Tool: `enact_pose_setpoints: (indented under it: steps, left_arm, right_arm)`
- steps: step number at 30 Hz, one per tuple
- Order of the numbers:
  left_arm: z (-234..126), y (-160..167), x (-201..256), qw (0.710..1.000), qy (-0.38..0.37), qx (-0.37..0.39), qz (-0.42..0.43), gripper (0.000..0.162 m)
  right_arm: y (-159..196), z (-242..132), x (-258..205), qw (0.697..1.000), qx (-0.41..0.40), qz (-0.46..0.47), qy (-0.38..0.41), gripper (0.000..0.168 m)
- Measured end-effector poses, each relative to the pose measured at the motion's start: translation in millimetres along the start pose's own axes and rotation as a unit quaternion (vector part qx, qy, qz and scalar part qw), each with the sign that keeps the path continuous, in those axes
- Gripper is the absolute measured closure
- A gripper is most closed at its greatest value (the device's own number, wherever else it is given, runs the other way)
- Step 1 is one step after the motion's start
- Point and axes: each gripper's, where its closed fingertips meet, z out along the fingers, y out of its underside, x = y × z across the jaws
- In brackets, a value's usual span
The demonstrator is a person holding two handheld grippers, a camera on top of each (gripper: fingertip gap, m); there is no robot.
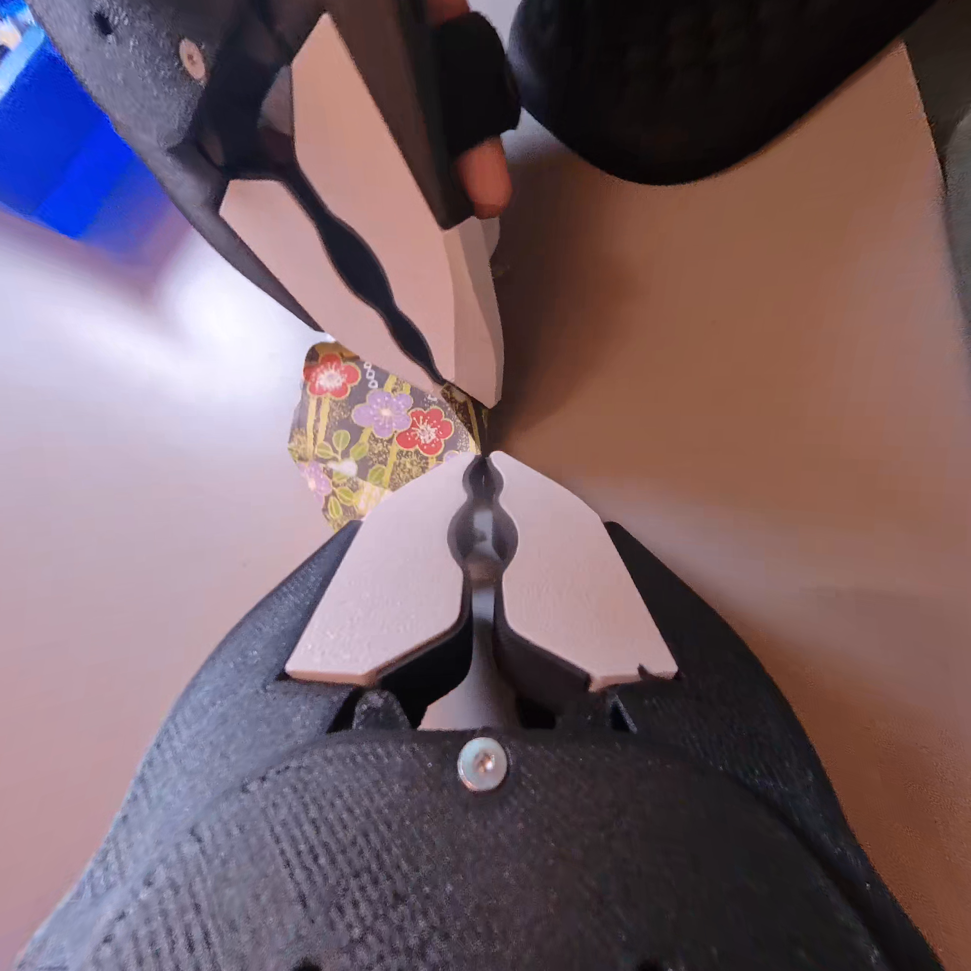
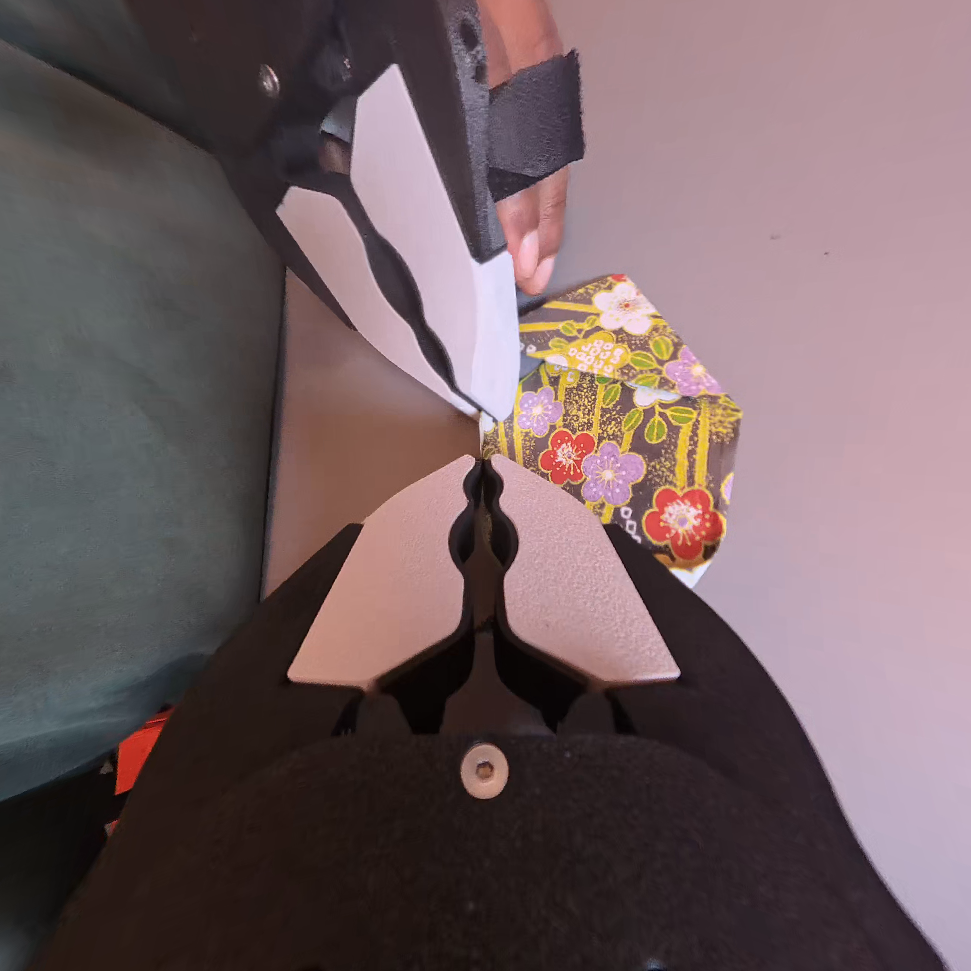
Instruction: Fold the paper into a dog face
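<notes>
Floral folded paper (image 2: 620,446) flat on table (image 2: 788,210), long axis 11-to-5 in right wrist view. Left gripper (image 1: 483,458) and right gripper (image 2: 481,462) both closed, pinching paper's near corner.

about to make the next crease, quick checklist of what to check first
1. Left tongs shut: ok, tips together at a corner of the paper.
2. Right tongs shut: ok, tips meet at the paper's near corner.
3. Either tongs really pinching paper: cannot tell, the contact is hidden at the tips.
4. Paper already part folded: ok, one flap is turned over at the top and white underside shows at some edges.
5. Paper flat on the table: not ok, it looks lifted near the tongs.
6. Both tongs at the same corner: ok, tips nearly touch.
</notes>
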Motion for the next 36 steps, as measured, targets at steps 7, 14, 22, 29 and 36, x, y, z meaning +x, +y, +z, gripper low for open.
enact_pose_setpoints:
  steps: [7, 14, 22, 29, 36]
  left_arm:
    - [1.8, 5.8, -5.4, 0.994, 0.033, -0.007, -0.103, 0.162]
    - [-0.9, -1.6, -5.6, 0.974, 0.095, 0.028, -0.203, 0.162]
    - [-15.5, -15.6, -14.2, 0.99, 0.049, 0.064, -0.12, 0.135]
    - [5.8, 2.5, -6.2, 0.992, 0.066, -0.006, -0.112, 0.149]
    - [8.2, 3.8, -12.5, 0.989, 0.062, -0.027, -0.133, 0.162]
  right_arm:
    - [-2.8, -9.1, 5.2, 0.998, 0.011, -0.032, 0.047, 0.152]
    - [4.3, -8.8, 12.3, 0.986, -0.035, -0.114, 0.117, 0.168]
    - [3.6, -12.2, -3.0, 1.0, -0.002, -0.014, -0.017, 0.168]
    - [12.5, -5.8, 0.1, 0.999, -0.024, 0.028, -0.04, 0.168]
    - [13.0, -12.8, 6.7, 0.999, -0.031, 0.01, 0.021, 0.163]
